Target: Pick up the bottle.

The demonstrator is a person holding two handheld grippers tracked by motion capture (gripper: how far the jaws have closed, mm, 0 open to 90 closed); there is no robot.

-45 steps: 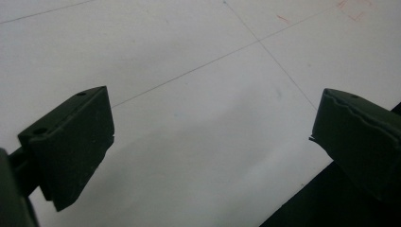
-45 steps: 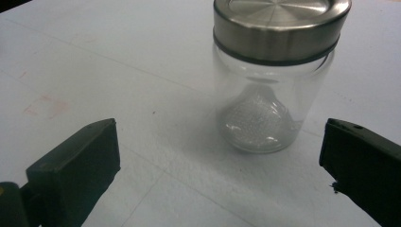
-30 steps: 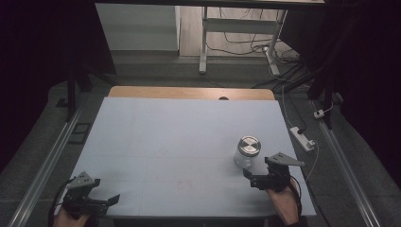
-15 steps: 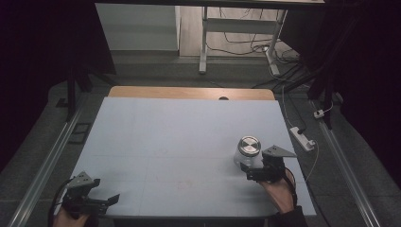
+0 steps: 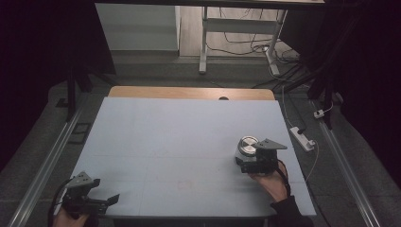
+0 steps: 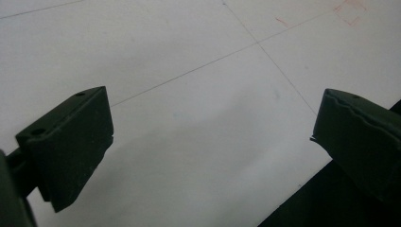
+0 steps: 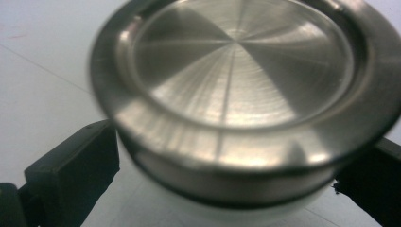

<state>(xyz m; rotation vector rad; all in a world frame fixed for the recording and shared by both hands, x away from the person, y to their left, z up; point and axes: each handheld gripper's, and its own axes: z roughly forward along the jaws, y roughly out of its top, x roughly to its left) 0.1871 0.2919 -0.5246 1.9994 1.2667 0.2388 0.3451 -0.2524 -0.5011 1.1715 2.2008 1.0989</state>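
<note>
1. The jar (image 5: 247,150) stands upright at the right near part of the table (image 5: 179,137), its steel lid (image 7: 246,71) on top and a pale body below
2. The right gripper (image 5: 250,163) sits just on the near side of the jar; in the right gripper view the jar is between the two black jaws, one on each side under the lid's rim
3. Those jaws are spread about as wide as the jar body; I cannot tell whether they press on it or only flank it
4. The jar's long axis is vertical and the jaws come at it level, from the near side, so, as I judge it, the coming move is a squeeze across the body below the lid
5. The left gripper (image 5: 92,201) is well apart at the left near corner, jaws wide apart over bare table, holding nothing
6. The right hand (image 5: 269,182) is much the nearer to the jar
</note>
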